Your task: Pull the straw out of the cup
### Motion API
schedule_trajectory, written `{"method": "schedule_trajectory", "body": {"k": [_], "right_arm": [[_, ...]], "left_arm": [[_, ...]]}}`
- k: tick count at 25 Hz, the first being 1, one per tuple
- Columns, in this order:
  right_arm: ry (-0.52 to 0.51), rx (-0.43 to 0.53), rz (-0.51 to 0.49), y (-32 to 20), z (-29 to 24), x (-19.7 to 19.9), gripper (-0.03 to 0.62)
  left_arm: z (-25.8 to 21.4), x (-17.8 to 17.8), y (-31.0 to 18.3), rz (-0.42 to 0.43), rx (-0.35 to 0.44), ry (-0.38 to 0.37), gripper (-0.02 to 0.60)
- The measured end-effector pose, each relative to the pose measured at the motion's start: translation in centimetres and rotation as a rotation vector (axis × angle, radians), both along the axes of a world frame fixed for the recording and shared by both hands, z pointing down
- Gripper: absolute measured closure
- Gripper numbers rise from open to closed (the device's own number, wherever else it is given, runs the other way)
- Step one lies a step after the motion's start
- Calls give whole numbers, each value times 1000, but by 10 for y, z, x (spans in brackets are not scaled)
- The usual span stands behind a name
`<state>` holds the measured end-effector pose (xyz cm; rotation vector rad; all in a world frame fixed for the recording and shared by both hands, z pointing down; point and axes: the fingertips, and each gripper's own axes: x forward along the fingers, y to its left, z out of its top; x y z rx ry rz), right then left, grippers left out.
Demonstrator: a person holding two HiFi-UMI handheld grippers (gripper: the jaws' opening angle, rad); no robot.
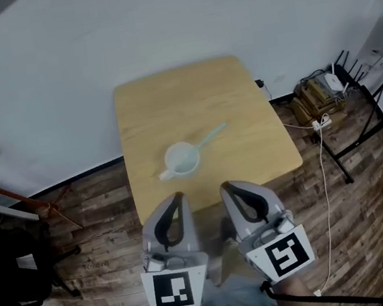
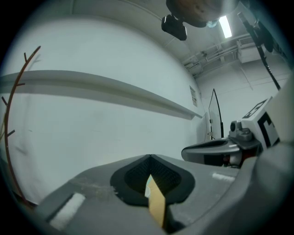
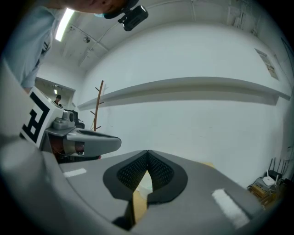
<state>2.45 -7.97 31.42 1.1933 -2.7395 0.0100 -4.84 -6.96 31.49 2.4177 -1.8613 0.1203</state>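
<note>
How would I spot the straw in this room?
Find the light wooden table by the white wall. One pale cup stands on it. The straw is the thin, pale stick slanting out of that cup, the only long thing there.

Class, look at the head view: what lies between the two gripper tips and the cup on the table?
Only bare wooden table: the head view shows no object between the cup and the left gripper or the right gripper.

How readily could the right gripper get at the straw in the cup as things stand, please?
Probably yes: nothing stands between the right gripper and the straw leaning out of the cup. Its jaws are shut, so they must open first.
</note>
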Motion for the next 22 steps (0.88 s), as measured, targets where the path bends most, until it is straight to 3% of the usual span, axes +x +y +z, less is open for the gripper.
{"method": "schedule_trajectory", "body": {"k": [10, 17, 22], "right_arm": [[-42, 39, -222, -85, -23, 13, 586], [-50, 104, -379, -118, -47, 6, 588], [-40, 135, -490, -130, -53, -11, 586]], "left_arm": [[-23, 27, -79, -137, 24, -39, 571], [-44, 25, -107, -268, 90, -39, 571], [-41, 12, -110, -349, 81, -37, 571]]}}
